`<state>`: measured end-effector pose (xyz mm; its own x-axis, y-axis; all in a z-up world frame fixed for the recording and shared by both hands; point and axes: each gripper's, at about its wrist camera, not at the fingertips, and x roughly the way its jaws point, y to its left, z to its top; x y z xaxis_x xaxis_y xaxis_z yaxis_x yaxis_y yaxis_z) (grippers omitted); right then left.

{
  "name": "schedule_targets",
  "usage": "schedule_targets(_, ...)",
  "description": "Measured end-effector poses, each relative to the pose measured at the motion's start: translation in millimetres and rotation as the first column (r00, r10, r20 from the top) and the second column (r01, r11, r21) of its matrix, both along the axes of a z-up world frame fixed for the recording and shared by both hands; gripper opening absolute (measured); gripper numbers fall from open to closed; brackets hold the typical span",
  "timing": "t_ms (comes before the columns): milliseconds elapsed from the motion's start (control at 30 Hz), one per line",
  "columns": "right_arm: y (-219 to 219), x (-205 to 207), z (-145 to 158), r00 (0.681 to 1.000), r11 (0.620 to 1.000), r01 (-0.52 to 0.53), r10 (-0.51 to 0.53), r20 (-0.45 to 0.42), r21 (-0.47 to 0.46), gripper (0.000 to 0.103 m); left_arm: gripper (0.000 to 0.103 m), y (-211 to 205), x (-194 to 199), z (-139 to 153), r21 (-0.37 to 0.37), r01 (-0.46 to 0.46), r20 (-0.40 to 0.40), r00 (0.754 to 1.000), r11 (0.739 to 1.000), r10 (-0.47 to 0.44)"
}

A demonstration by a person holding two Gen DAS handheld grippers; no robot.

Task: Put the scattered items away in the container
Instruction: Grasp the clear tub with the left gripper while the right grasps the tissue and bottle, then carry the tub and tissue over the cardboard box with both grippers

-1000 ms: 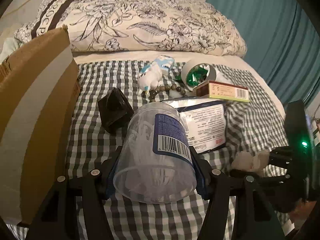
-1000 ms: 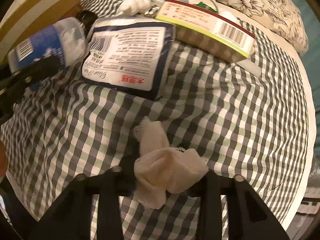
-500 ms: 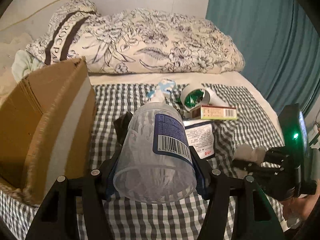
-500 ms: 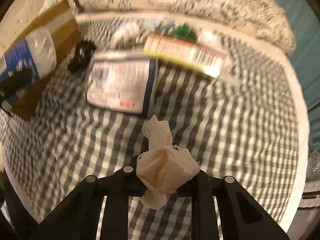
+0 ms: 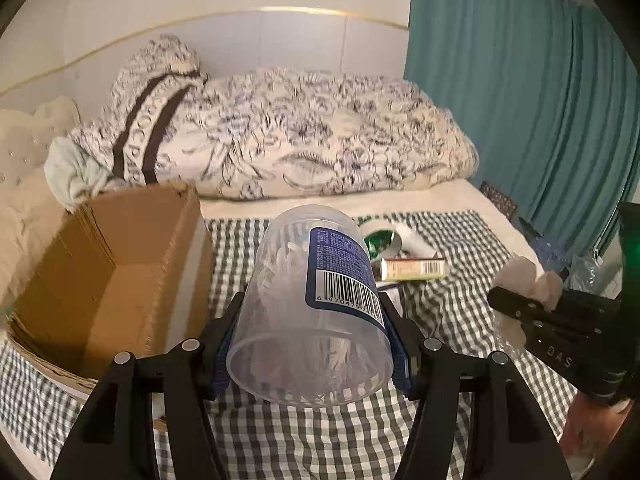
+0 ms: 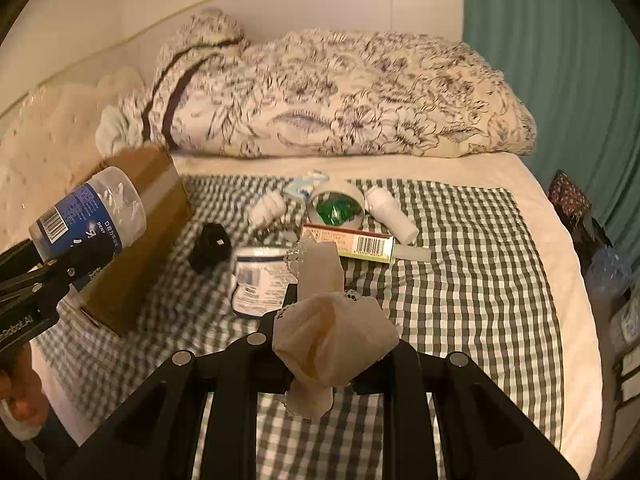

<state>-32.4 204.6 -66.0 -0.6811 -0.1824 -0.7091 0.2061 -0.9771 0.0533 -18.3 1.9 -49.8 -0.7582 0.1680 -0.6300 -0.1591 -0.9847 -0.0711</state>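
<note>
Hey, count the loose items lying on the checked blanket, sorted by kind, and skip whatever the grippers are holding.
White bottles: 2
Tape roll: 1
Long carton: 1
Packets: 2
Black object: 1
Total: 7 clearly visible

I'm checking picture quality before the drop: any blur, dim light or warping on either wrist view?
Left wrist: dim warm light, sharp on the clear jar, strong fisheye bend, box inside in shadow. Right wrist: slight motion blur around the black item; the cloth is sharp, corners dark.
</note>
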Motion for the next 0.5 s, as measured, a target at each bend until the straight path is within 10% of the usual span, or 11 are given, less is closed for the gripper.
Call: schedule_targets(500, -22, 73, 83, 0.987, 0.998, 0.054, -0.049, -0.154, 0.024, 0.019, 0.063, -29, 38, 59, 0.02, -0.051, -0.09, 0.995, 0.999, 0.052)
